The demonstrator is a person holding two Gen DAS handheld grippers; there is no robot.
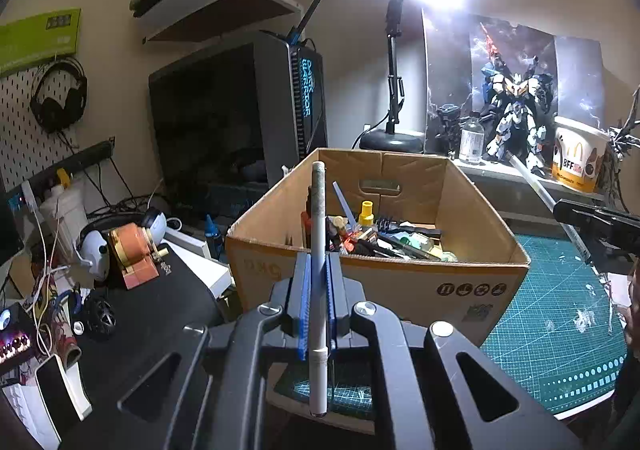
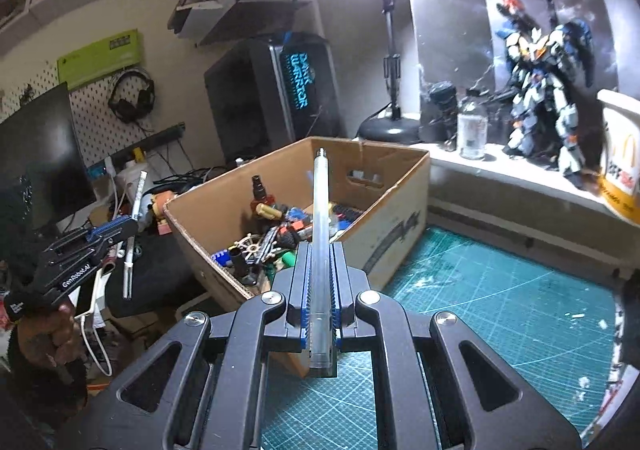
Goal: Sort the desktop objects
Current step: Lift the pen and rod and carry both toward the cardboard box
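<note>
Both tongs are clamped on pens: my left tongs [image 1: 318,282] grip a white pen [image 1: 319,250], my right tongs [image 2: 321,282] a translucent pen [image 2: 321,217]. Each stands near the cardboard box [image 1: 400,278] on the counter. I judge each tip should clear the rim before release. The cutting mat [image 2: 500,310] offers open room; cluttered cables crowd the left.

My two handheld grippers, black with blue pads

My left gripper [image 1: 319,290] and right gripper [image 2: 319,282] share black angular linkage arms, round silver screws and ribbed blue finger pads [image 2: 305,286]; white lettering marks the left body, at nine o'clock from my right camera
</note>
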